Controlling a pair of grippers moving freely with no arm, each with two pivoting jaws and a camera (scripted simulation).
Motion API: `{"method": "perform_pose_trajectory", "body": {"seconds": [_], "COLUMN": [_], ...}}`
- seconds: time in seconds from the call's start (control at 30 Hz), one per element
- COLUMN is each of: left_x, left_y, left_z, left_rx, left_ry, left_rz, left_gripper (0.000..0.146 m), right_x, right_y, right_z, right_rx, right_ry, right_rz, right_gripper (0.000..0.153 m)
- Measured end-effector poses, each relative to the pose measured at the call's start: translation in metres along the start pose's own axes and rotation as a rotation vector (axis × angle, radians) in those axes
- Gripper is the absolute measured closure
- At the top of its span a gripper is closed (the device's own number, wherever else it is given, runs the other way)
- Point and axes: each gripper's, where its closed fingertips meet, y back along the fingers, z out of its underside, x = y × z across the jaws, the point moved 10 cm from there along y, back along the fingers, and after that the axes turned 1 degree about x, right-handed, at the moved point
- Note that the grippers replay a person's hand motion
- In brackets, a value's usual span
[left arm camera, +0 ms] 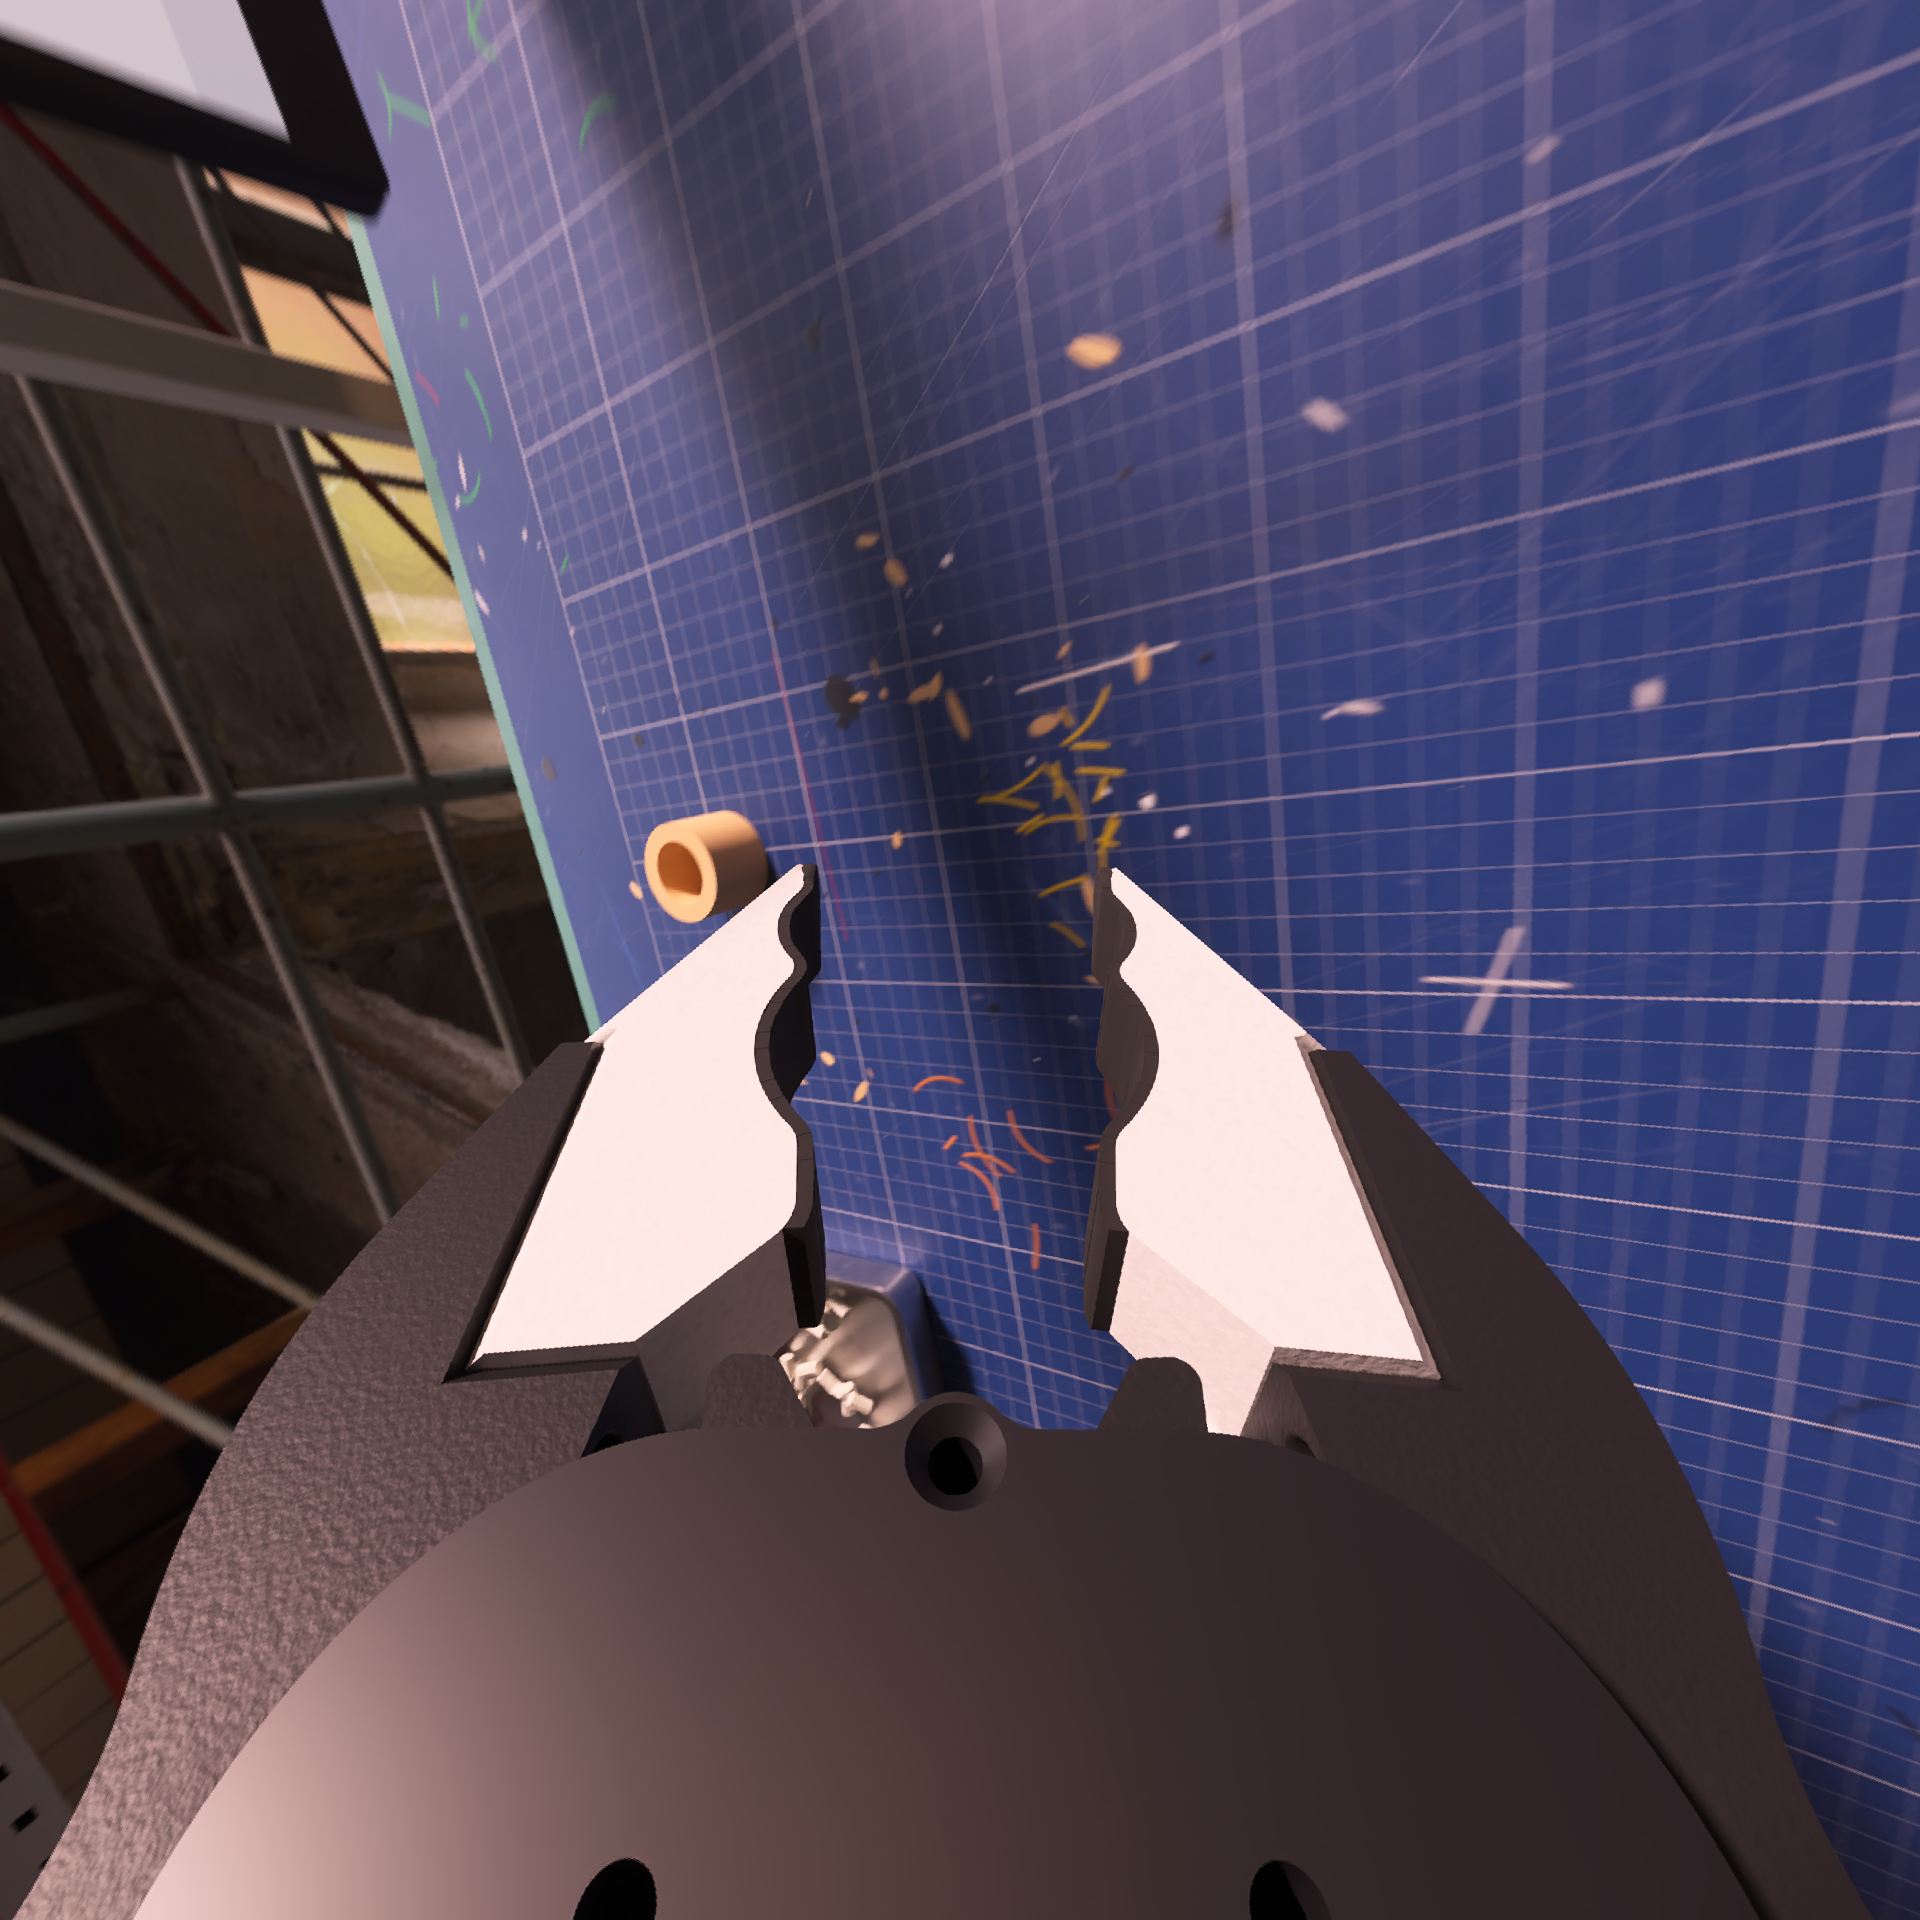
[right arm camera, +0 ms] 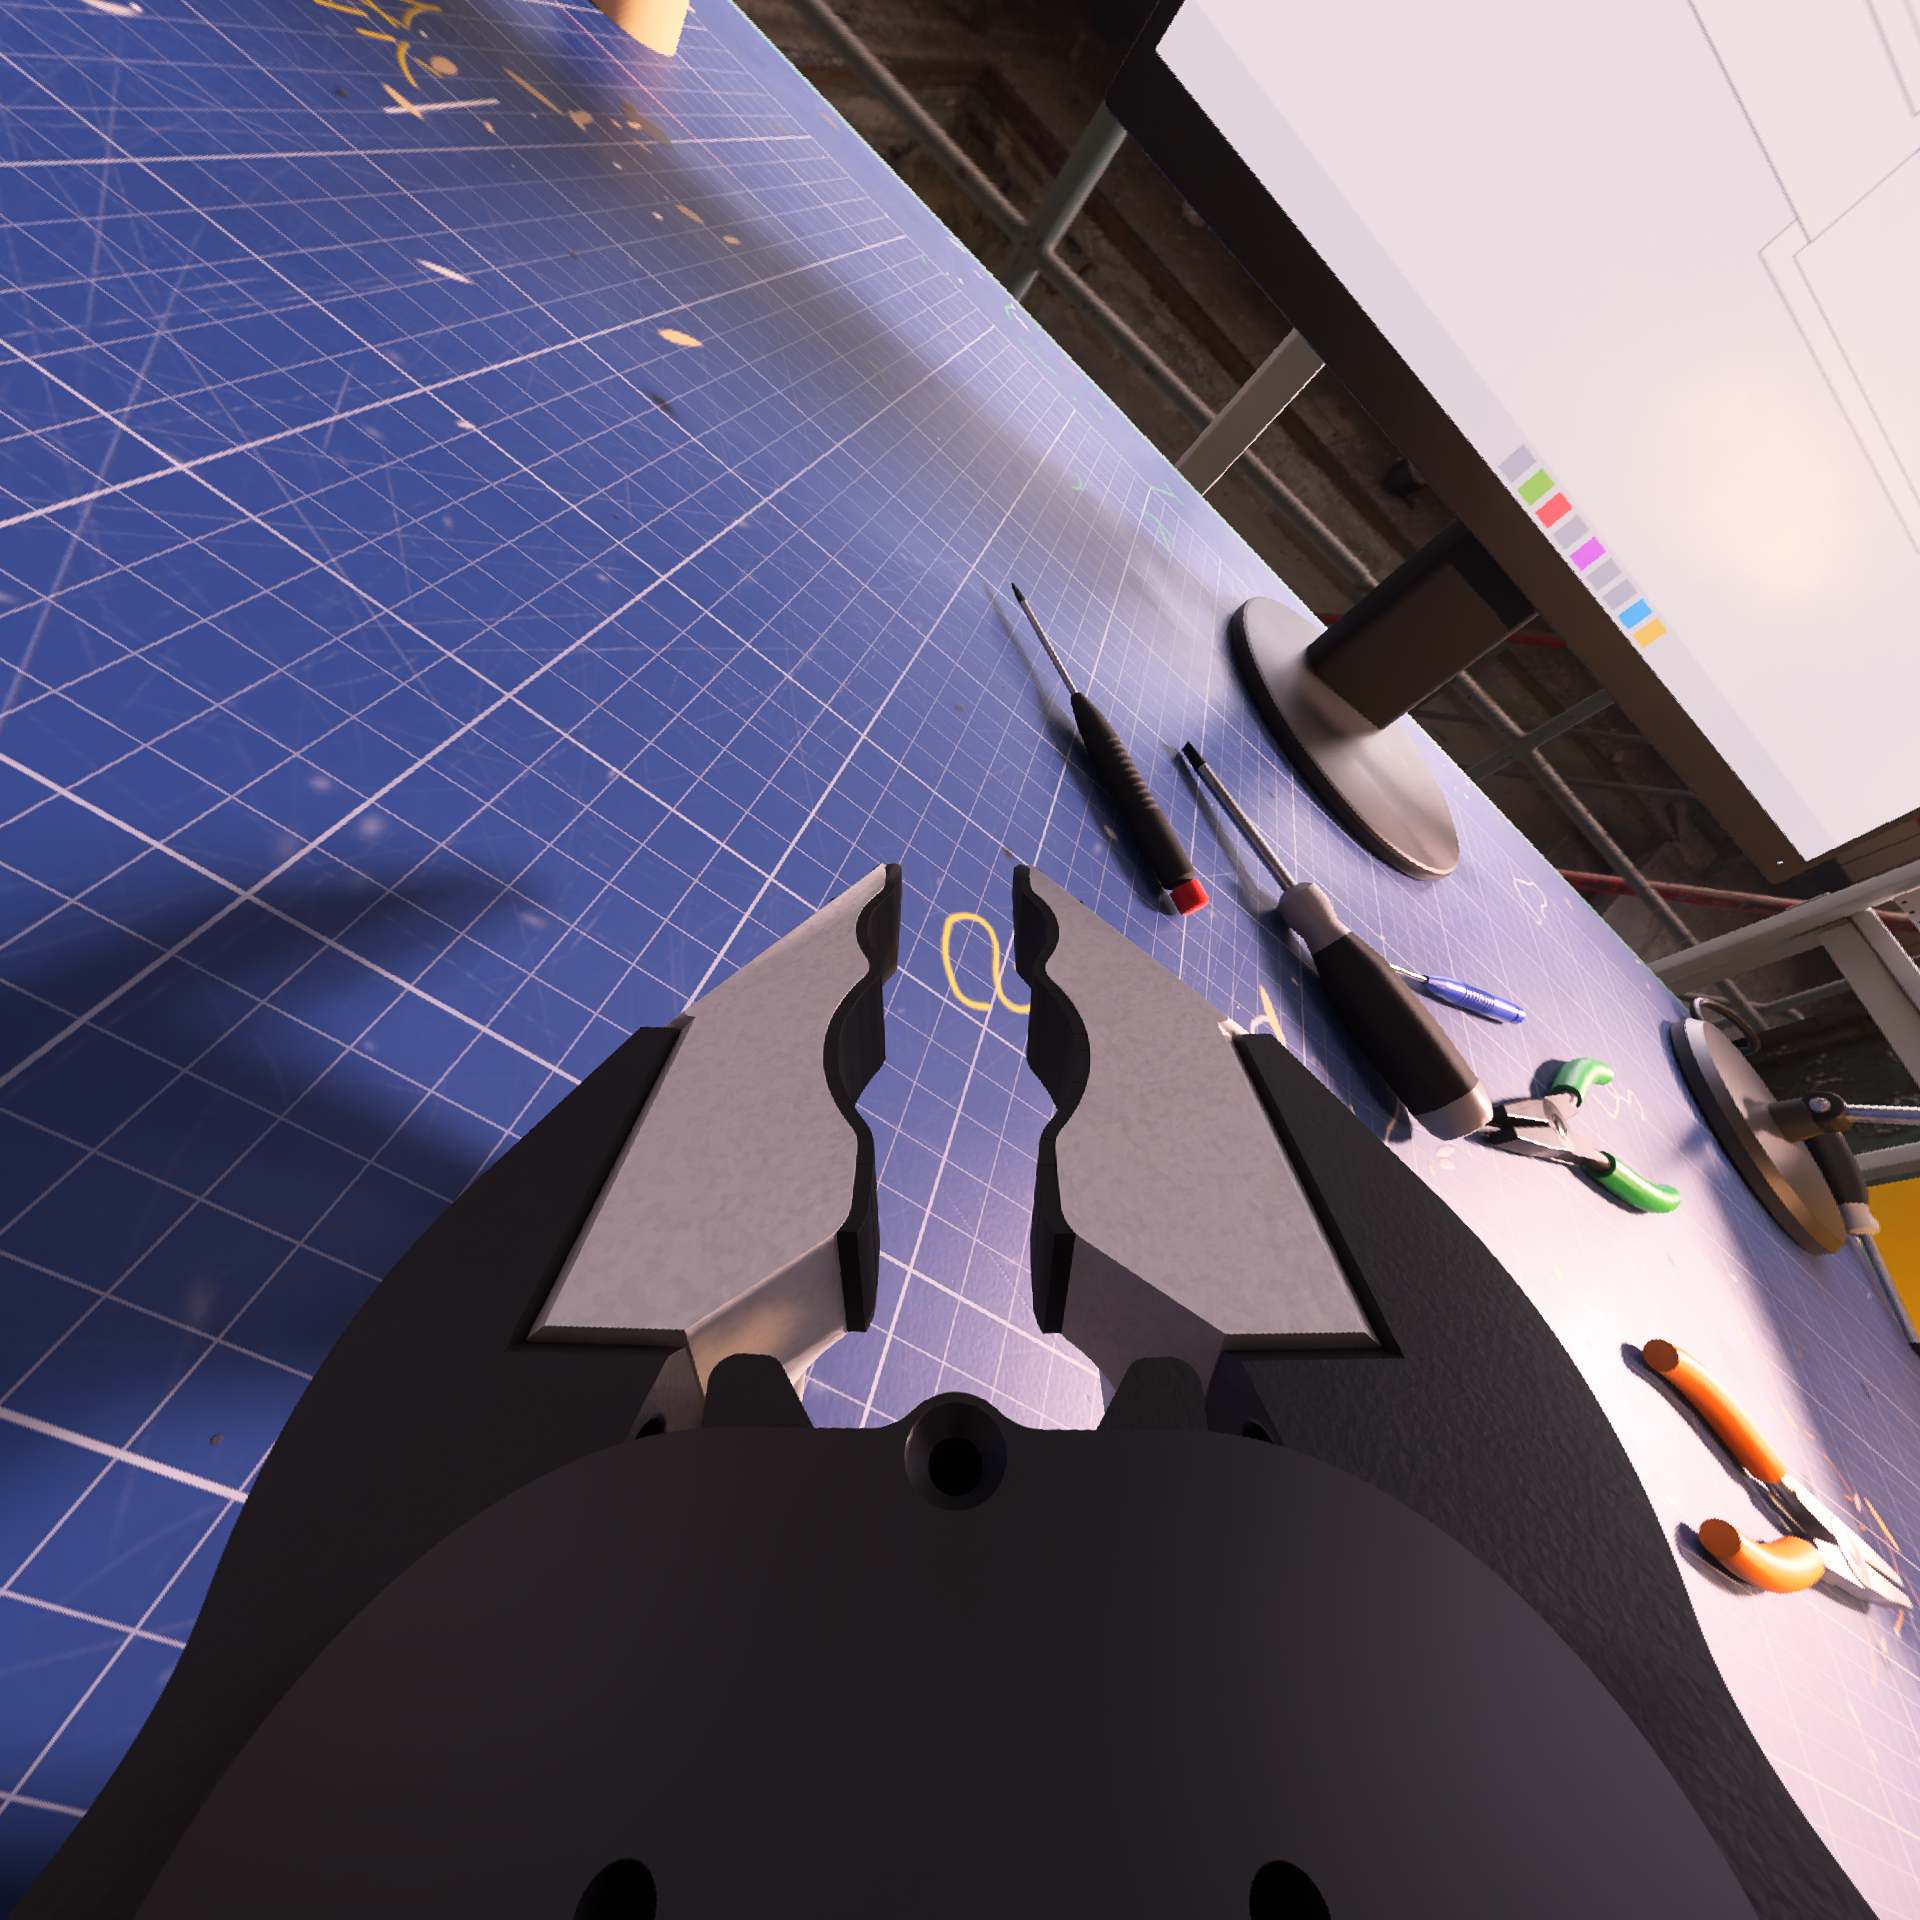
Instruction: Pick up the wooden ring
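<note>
Ring: the wooden ring [left arm camera: 698, 865], a short pale tan tube, lies on its side near the left edge of the blue mat, its bore turned toward the left wrist camera.
Left gripper: the left gripper [left arm camera: 954, 883] is released, its jaws spread with nothing between them; the ring sits just outside the tip of the left finger [left arm camera: 675, 1122], not in the gap.
Mat: the blue cutting mat [left arm camera: 1351, 582] carries a white grid, scratches, and scattered tan and orange shavings ahead of the jaws.
Mat edge: a thin green border runs close behind the ring; beyond it the surface drops off to dark scaffolding.
Right gripper: the right gripper [right arm camera: 956, 883] hangs well away over bare mat, jaws parted only narrowly and gripping nothing.
Tools: two screwdrivers [right arm camera: 1127, 779], green-handled pliers [right arm camera: 1590, 1138] and orange-handled cutters [right arm camera: 1756, 1475] lie to the right, near a monitor's round base [right arm camera: 1351, 748].
Risk, misalignment: closing from this pose would probably miss the ring; the jaws need shifting left first.
Risk, rolling: lying on its curved side, the ring could roll if the finger tip nudges it, and the nearby edge leaves little margin.
Risk, slip: a pinch across the round wall may squirt it free.
</note>
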Motion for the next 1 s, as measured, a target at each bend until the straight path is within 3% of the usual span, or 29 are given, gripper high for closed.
{"method": "perform_pose_trajectory", "body": {"seconds": [0.5, 0.83, 1.0], "left_x": [-0.113, -0.139, -0.139], "left_y": [-0.135, -0.19, -0.209], "left_z": [0.062, 0.07, 0.072], "left_rx": [-0.212, -0.368, -0.429], "left_ry": [0.121, 0.066, 0.066], "left_rz": [0.091, 0.126, 0.192], "left_gripper": [0.083, 0.077, 0.082], "right_x": [-0.002, -0.003, -0.003], "right_y": [0.0, 0.0, 0.0], "right_z": [0.0, 0.0, 0.0], "right_rx": [-0.003, -0.003, -0.007], "right_ry": [0.02, 0.031, 0.034], "right_rz": [-0.011, -0.014, -0.019], "right_gripper": [0.131, 0.131, 0.131]}}
